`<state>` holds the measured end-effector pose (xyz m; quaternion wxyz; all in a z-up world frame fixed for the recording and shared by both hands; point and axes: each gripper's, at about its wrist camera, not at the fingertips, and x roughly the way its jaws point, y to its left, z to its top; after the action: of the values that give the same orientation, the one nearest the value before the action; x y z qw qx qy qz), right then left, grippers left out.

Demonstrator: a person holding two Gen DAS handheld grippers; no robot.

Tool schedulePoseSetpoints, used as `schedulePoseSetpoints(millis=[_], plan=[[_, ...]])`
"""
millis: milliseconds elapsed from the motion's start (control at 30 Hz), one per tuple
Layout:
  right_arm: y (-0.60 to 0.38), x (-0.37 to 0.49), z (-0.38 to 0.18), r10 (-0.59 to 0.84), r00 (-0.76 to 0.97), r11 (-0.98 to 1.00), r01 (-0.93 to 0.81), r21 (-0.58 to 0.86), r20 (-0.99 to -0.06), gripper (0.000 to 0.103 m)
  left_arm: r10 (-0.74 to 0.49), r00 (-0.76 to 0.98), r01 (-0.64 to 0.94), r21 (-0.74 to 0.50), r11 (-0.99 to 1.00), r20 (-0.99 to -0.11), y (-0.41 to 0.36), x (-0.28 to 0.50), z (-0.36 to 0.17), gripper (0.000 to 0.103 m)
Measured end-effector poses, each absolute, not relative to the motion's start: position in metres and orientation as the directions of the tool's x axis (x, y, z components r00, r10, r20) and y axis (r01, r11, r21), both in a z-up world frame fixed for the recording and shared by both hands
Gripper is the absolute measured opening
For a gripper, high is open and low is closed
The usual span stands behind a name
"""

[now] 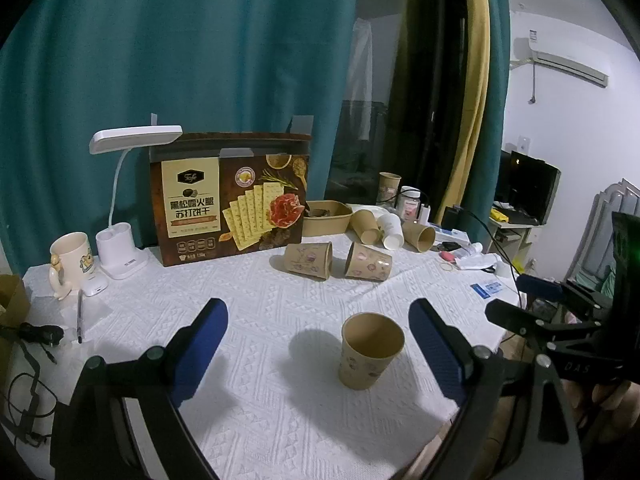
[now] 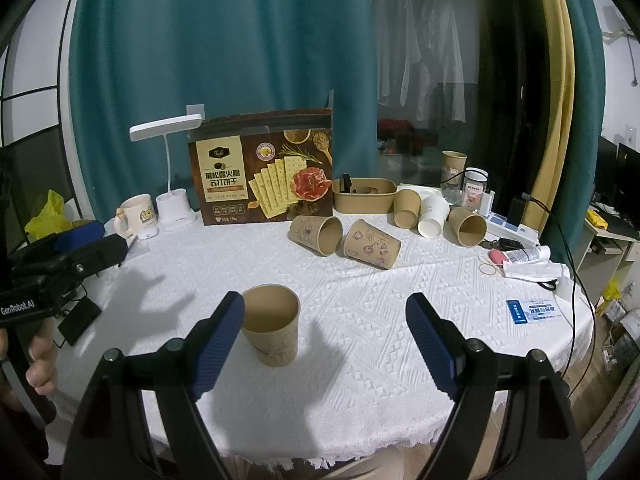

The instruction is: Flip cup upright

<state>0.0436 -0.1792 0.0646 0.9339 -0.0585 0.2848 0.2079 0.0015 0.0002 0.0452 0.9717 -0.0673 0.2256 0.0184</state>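
A brown paper cup (image 1: pixel 370 350) stands upright on the white tablecloth, mouth up; it also shows in the right wrist view (image 2: pixel 272 324). My left gripper (image 1: pixel 318 346) is open, the cup between its fingers near the right one, untouched. My right gripper (image 2: pixel 324 340) is open and empty, the cup just beyond its left finger (image 2: pixel 218 340). Two printed brown cups lie on their sides further back (image 1: pixel 309 260) (image 1: pixel 368 262), also in the right wrist view (image 2: pixel 316 234) (image 2: pixel 372 244).
A cracker box (image 2: pixel 262 168), a white desk lamp (image 2: pixel 170 172) and a mug (image 2: pixel 138 210) stand at the back left. A brown tray (image 2: pixel 364 196), more tipped cups (image 2: pixel 432 212) and small clutter lie at the back right. A blue card (image 2: pixel 532 312) lies near the right edge.
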Motion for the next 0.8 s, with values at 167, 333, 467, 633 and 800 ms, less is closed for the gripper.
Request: schedulePoseSetpoints(millis=[167,333,467,633,800], plan=[[-0.1800,0.0433,0.0641,0.355,0.751,0.907,-0.421,0.010,-0.557,0.081,0.005,0.897,-0.065,-0.122,0.990,-0.443,-0.0012,0.0018,0.0444,0.092],[-0.1812,0.0427,0.0620,0.354,0.749,0.907,-0.421,0.011,-0.561,0.081,0.005,0.897,-0.066,-0.123,0.990,-0.442,-0.0009,0.0021,0.0449,0.092],[-0.1813,0.0418,0.0618,0.353,0.748,0.907,-0.421,0.010,-0.561,0.081,0.005,0.897,-0.066,-0.122,0.990,-0.442,-0.0009,0.0021,0.0449,0.092],[-0.1814,0.0419,0.0619,0.354,0.748,0.907,-0.422,0.009,-0.561,0.081,0.004,0.897,-0.065,-0.123,0.990,-0.442,-0.0008,0.0023,0.0451,0.092],[-0.1820,0.0415,0.0617,0.353,0.748,0.907,-0.420,0.010,-0.561,0.081,0.003,0.896,-0.065,-0.125,0.990,-0.445,-0.0013,0.0028,0.0444,0.092]])
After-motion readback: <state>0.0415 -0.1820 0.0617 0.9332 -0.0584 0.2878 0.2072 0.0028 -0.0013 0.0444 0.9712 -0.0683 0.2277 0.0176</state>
